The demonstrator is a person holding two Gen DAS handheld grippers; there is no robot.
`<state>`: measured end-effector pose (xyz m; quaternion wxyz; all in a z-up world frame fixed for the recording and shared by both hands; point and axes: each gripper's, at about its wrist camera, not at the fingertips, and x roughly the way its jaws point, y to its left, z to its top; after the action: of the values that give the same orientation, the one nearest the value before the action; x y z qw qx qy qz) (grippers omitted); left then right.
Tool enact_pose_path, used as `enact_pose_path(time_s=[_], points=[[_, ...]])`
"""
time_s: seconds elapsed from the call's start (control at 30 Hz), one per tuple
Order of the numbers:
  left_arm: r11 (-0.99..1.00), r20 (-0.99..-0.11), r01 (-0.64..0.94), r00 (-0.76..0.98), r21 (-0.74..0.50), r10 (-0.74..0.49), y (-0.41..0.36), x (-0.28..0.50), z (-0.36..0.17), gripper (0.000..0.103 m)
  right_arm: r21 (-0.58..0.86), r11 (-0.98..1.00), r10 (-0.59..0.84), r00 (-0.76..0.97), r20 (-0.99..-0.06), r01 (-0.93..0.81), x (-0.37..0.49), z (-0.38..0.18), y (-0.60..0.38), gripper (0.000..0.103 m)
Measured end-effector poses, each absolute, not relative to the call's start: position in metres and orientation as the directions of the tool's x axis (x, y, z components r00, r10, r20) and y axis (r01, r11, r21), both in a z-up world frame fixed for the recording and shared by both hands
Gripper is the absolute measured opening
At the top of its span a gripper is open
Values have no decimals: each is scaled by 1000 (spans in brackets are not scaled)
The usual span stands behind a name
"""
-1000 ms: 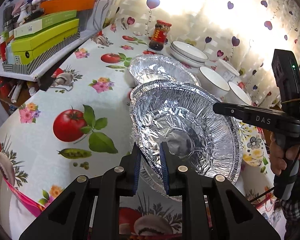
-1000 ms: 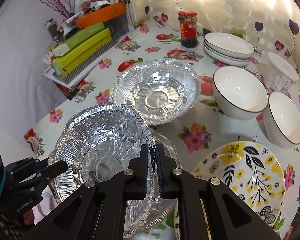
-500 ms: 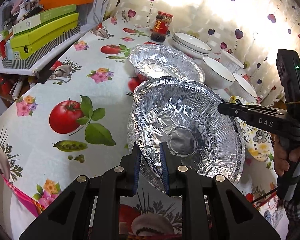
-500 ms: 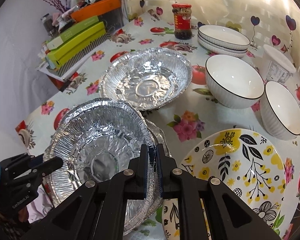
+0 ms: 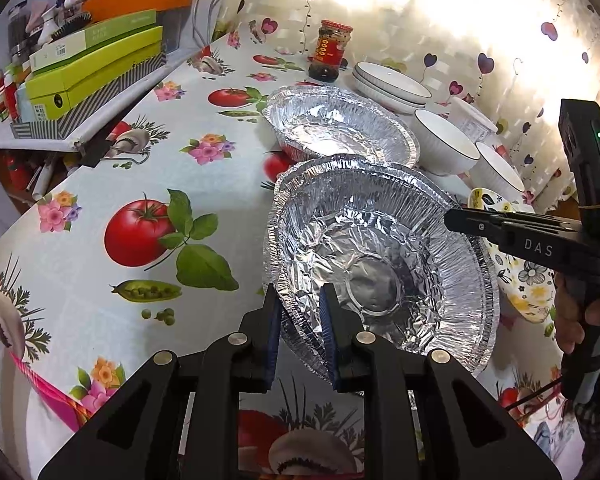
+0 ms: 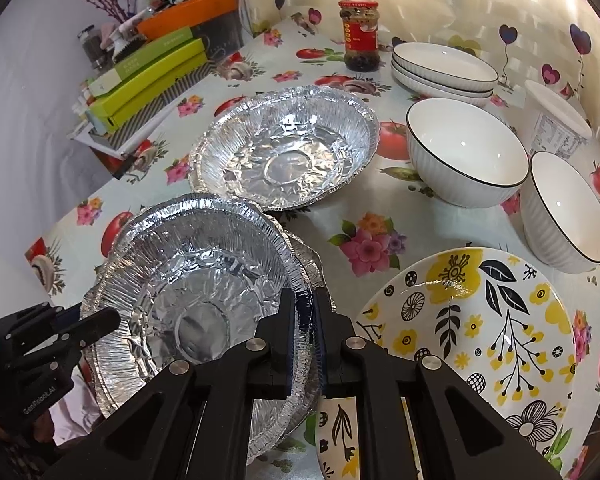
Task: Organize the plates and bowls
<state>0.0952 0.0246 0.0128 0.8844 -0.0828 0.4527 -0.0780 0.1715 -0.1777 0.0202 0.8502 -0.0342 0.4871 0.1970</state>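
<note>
We grip the foil pan stack (image 5: 384, 256) at frame centre, left gripper (image 5: 300, 332) and right gripper (image 6: 303, 332) each clamped on opposite rims; uneven pulling could crumple the foil.

Bare tablecloth is lying open on the counter (image 5: 112, 184) left of the foil pans, while a second foil pan stack (image 6: 284, 148), two white bowls (image 6: 466, 152), the floral plate (image 6: 480, 320) and a sauce jar (image 6: 359, 34) are crowding the far and right sides.
</note>
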Motion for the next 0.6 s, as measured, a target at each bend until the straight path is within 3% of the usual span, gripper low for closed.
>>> enact_pose_path(time_s=[0.07, 0.33, 0.4, 0.5, 0.6], points=[[974, -786, 63, 580, -219, -214, 26, 95, 13, 26, 133, 921, 300, 448, -842, -367, 172, 20, -178, 11], [969, -765, 89, 599, -231, -237, 23, 92, 19, 31, 143, 921, 305, 445, -842, -363, 173, 20, -178, 19], [968, -763, 90, 600, -234, -241, 23, 91, 20, 50, 148, 919, 311, 445, -840, -365, 172, 20, -178, 23], [967, -760, 89, 604, -238, -242, 24, 90, 21, 52, 140, 918, 311, 453, -835, -371, 171, 22, -176, 33], [969, -758, 83, 608, -234, -235, 26, 90, 21, 52, 140, 919, 311, 459, -832, -369, 170, 25, -175, 36]])
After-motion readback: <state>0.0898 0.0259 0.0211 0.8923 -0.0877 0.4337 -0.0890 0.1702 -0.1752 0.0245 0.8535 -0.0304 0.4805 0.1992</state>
